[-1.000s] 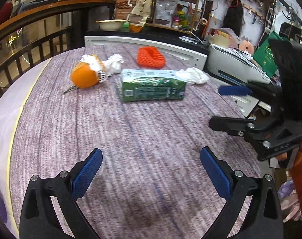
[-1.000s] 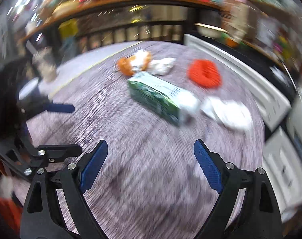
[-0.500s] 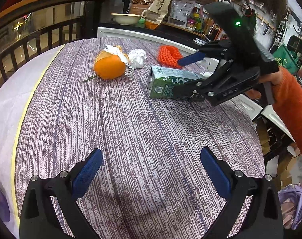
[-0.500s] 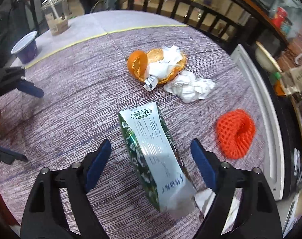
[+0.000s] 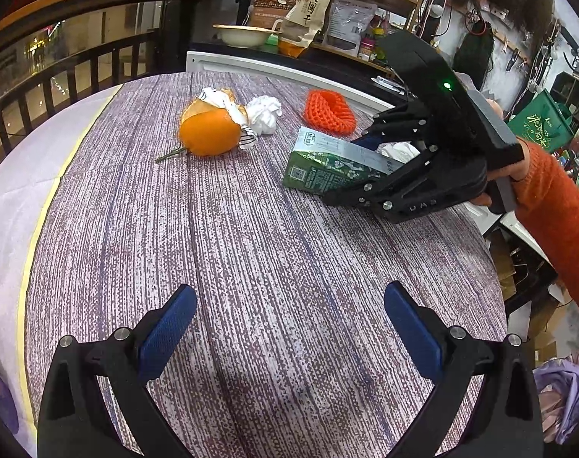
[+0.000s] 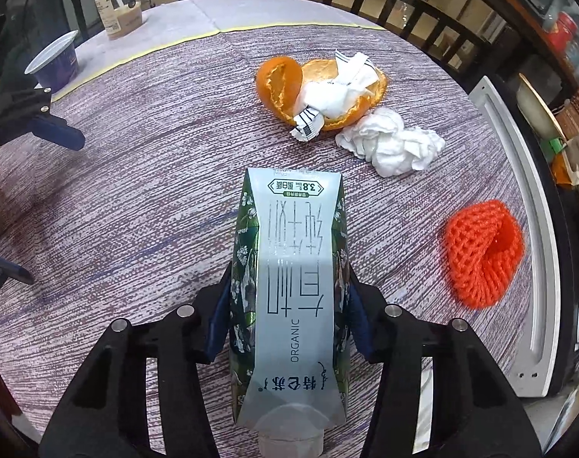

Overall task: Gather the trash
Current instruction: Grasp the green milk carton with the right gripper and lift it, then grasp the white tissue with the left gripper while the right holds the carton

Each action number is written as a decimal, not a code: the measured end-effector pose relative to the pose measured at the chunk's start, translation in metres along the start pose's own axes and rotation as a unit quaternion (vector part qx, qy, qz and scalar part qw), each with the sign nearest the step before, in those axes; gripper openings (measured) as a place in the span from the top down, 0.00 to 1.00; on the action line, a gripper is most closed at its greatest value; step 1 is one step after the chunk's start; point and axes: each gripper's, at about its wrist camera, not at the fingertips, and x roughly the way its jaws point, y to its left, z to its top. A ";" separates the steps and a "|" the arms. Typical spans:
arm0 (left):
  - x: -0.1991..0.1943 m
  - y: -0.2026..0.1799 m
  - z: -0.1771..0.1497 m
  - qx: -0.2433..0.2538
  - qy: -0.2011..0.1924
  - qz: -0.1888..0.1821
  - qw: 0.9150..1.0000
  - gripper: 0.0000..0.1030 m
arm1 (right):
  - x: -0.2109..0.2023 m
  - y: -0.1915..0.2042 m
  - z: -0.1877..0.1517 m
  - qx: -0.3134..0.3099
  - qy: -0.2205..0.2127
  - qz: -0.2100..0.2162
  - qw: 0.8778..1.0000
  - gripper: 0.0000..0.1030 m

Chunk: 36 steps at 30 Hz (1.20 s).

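The left gripper (image 5: 289,328) hovers over a bare stretch of the desk (image 5: 251,229), its blue fingers (image 5: 167,336) spread wide with nothing between them. Farther along, the right gripper (image 6: 287,324) has just been closing its fingers (image 6: 217,324) on the green and white carton (image 6: 293,286), and they now pinch it on both long sides near its capped end. The carton lies flat on the desk, its other end pointing at the orange peel (image 6: 320,84). In the left wrist view the right gripper (image 5: 369,168) comes in from the right, held by a hand at the end of an orange sleeve (image 5: 557,213). Beyond the carton a crumpled tissue (image 6: 392,145) lies just beside the peel, which holds more crumpled paper (image 6: 339,91). An orange foam net (image 6: 480,252) sits to the carton's right, apart from it. At the desk's far left edge stand a purple cup (image 6: 56,61) and a plastic drink cup (image 6: 117,4).
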 end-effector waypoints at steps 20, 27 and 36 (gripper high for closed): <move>0.003 -0.037 0.006 0.029 -0.016 0.018 0.999 0.05 | -0.105 0.042 -0.080 0.180 -0.181 -0.060 0.965 0.50; 0.017 -0.063 0.027 0.059 -0.033 0.012 0.998 0.06 | -0.131 0.049 -0.135 0.245 -0.205 -0.101 0.942 0.50; 0.078 -0.117 0.068 0.130 -0.001 -0.004 0.991 0.06 | -0.145 0.055 -0.200 0.313 -0.198 -0.137 0.919 0.50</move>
